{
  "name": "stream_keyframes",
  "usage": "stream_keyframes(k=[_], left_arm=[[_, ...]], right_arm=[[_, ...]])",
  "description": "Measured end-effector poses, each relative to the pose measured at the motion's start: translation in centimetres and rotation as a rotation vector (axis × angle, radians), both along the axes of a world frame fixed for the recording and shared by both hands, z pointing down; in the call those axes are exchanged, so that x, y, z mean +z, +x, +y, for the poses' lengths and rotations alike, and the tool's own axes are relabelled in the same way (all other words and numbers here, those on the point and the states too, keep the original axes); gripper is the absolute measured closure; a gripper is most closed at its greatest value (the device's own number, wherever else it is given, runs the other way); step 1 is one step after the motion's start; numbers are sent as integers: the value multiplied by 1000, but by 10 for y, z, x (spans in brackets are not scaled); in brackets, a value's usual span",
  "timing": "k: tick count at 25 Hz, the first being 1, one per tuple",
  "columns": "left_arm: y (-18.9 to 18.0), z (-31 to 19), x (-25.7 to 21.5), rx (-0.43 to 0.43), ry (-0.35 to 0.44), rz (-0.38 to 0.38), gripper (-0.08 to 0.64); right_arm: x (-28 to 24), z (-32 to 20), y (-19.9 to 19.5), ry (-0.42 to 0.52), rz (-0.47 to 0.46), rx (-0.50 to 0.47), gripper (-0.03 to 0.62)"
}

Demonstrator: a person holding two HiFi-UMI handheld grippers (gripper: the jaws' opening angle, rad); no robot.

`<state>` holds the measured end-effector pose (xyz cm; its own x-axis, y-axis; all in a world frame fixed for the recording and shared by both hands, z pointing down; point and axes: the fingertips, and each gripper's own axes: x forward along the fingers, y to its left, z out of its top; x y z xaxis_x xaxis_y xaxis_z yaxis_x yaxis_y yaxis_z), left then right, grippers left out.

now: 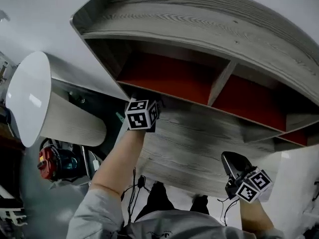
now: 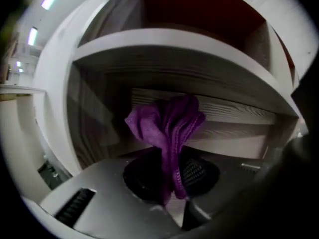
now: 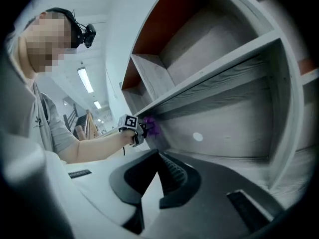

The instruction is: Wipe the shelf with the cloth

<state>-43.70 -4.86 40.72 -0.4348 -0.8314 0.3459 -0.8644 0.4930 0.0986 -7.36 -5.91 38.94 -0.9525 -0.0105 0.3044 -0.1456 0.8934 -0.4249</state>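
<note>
The grey wood-grain shelf unit (image 1: 199,138) with red back panels rises in front of me. My left gripper (image 2: 172,176) is shut on a bunched purple cloth (image 2: 167,126), which stands up from the jaws just before a shelf board (image 2: 214,113). In the head view only that gripper's marker cube (image 1: 141,115) shows, held against the lower shelf's left end; the cloth is hidden there. From the right gripper view, the left gripper (image 3: 133,129) presses the cloth (image 3: 151,127) to the shelf's front edge (image 3: 199,91). My right gripper (image 3: 158,158) hangs lower right (image 1: 235,167), jaws together, holding nothing.
A white round-topped cabinet (image 1: 30,98) stands to the left of the shelf. Below it lie a red device (image 1: 50,163) and dangling cables (image 1: 135,185). The shelf's side wall (image 3: 291,83) curves close on the right. A stair rail (image 3: 82,121) shows far behind.
</note>
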Motion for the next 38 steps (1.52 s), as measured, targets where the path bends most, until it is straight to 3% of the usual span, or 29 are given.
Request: stream_keyframes(k=[5,10,14,17,20,23,32,35,38], left_arm=[[-47,14,-30,-157,91,-10,472],[-56,-1,-60,-104,202,-118,476],[-52,-4,-71,-76,183,-256,477],[-36,-11,-75,-62,184,-276,477],[23,-41,-74,40,196,-279,476],[112,-90,-73,182,217,-278,476],[373,-224,-72,504,266,-251,476],[423,-248,-71,540,263,-247,476],[430,-255,-70,531,255,-263,489]], right_arm=[[3,0,5,-12,20,-12,571],[11,9,1,-34,37,13,571],[13,7,0,-38,26,41,571],[13,2,5,-39,2,61,571],[14,-6,28,-36,-6,86,571],[14,-25,65,-28,-8,129,571],[0,-99,196,40,-26,225,571],[-2,-116,229,49,-33,233,571],[-1,-126,249,52,-24,232,571]])
